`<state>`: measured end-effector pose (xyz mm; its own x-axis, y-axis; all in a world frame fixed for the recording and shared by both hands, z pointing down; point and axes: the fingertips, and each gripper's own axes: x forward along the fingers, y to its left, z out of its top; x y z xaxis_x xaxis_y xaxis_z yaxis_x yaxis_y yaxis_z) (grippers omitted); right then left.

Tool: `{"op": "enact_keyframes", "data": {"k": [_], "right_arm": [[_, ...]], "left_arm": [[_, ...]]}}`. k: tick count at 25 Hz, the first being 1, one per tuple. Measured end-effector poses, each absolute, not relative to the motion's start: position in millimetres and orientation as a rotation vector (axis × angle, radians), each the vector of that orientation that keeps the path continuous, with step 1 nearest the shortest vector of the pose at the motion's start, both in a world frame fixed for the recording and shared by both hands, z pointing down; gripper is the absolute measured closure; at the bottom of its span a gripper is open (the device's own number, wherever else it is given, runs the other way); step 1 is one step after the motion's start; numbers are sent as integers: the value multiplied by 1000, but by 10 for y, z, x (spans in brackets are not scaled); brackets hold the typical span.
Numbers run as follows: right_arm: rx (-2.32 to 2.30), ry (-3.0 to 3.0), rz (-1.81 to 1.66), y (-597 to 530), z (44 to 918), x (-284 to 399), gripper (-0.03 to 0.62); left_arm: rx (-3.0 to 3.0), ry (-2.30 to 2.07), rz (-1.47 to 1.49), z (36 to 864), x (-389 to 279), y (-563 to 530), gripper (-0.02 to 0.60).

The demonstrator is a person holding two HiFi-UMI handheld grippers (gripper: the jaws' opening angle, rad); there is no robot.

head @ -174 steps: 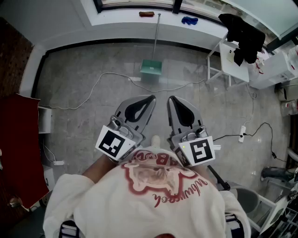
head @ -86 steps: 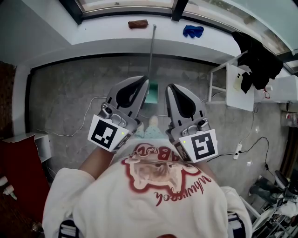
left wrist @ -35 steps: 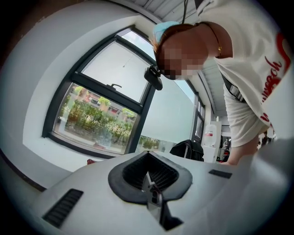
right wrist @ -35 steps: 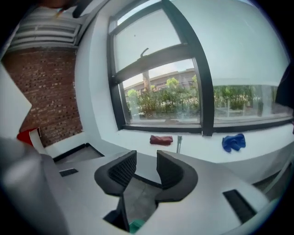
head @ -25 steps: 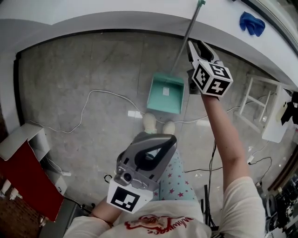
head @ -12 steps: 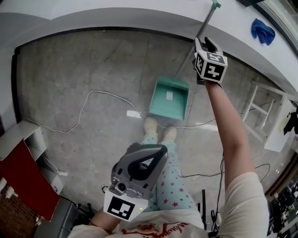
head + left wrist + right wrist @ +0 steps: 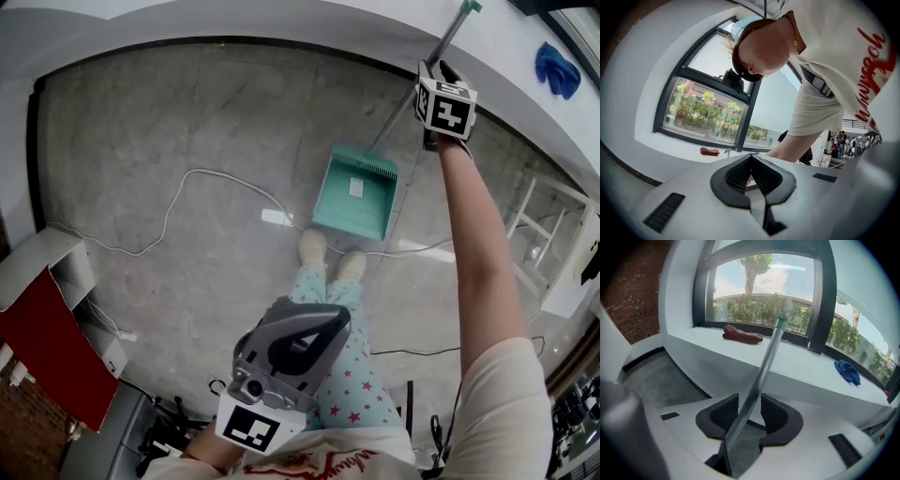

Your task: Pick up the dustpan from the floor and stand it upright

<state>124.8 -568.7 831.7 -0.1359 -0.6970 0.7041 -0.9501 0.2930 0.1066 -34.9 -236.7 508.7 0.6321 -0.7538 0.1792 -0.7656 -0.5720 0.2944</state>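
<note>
Right gripper (image 7: 438, 68) lower along dustpan handle (image 7: 392, 127), jaws lately opening, apparently loose around it.

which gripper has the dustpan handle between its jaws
The right gripper: the dustpan handle runs between its jaws, which have just been opening. The left gripper is shut on nothing.

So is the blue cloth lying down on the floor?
No, the blue cloth lies up on the white window ledge.
</note>
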Motion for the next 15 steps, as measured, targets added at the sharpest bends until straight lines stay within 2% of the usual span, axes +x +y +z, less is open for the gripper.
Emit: {"op": "enact_keyframes", "data": {"k": [15], "right_arm": [[1527,-1865,662,-5802,8492,1280,464]], "left_arm": [[2486,-1270,107,5344,-442,-2329,563]]}}
